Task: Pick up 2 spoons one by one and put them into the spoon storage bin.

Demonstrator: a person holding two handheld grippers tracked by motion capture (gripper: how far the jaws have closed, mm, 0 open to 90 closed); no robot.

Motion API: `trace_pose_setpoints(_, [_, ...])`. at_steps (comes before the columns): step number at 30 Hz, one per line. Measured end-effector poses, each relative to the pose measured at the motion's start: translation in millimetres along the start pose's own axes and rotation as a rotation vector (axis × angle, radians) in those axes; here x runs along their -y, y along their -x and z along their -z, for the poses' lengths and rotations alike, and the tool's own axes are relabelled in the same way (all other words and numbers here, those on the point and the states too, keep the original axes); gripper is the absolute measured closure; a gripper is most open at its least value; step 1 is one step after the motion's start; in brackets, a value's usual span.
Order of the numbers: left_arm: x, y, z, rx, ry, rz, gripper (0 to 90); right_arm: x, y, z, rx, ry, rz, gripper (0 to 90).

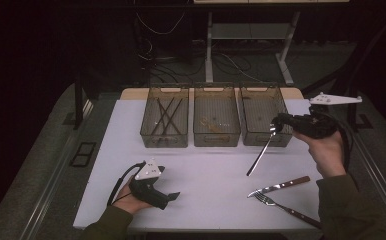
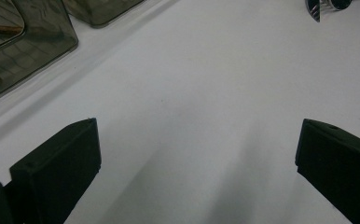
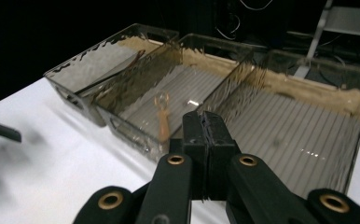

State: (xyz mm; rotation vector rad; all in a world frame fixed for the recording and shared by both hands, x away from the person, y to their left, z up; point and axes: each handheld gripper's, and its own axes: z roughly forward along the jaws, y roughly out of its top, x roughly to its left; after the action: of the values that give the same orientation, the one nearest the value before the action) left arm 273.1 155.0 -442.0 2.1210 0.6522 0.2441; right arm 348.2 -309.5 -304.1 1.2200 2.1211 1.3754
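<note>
The right gripper (image 1: 276, 125) is pinching a long silver spoon (image 1: 260, 154) by its bowl end, dangling it before the rightmost smoky plastic bin (image 1: 263, 116), where its handle risks snagging the rim.

White table (image 1: 206, 170): bins (image 1: 216, 121), knife (image 1: 279, 186), fork (image 1: 286, 208)

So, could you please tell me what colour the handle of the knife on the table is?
Brown, best seen in the high view: the knife has a brown handle and silver blade.
</note>
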Motion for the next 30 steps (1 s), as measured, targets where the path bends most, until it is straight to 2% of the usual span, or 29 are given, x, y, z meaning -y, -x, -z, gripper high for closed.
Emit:
trace_pose_setpoints(1, [-0.1,-0.9,0.9,0.002,-0.012,-0.015,0.0,-4.9,-1.2,-3.2,0.005,-0.002,0.002,89.4])
trace_pose_setpoints(6, [-0.3,-1.0,1.4,0.004,-0.006,-0.008,0.0,-26.4,-4.5,-24.5,0.021,0.003,0.015,89.4])
trace_pose_setpoints(12, [-0.6,-0.4,1.8,0.006,-0.001,-0.005,0.0,-44.4,-5.1,-57.4,0.064,-0.002,-0.006,89.4])
trace_pose_setpoints(16, [-0.6,-0.7,1.9,0.01,0.001,-0.005,0.0,-53.4,-2.3,-77.4,0.086,0.001,-0.028,89.4])
trace_pose_setpoints(18, [-0.5,0.2,0.7,0.012,0.013,0.01,0.0,-57.8,0.5,-85.5,0.101,0.013,-0.044,89.4])
trace_pose_setpoints(23, [-0.9,-0.3,1.4,0.015,0.013,0.005,0.0,-65.4,8.1,-105.3,0.141,0.029,-0.089,89.4])
trace_pose_setpoints(30, [-1.2,-0.3,1.6,0.015,0.019,0.012,0.0,-68.0,7.9,-138.7,0.182,0.005,-0.112,89.4])
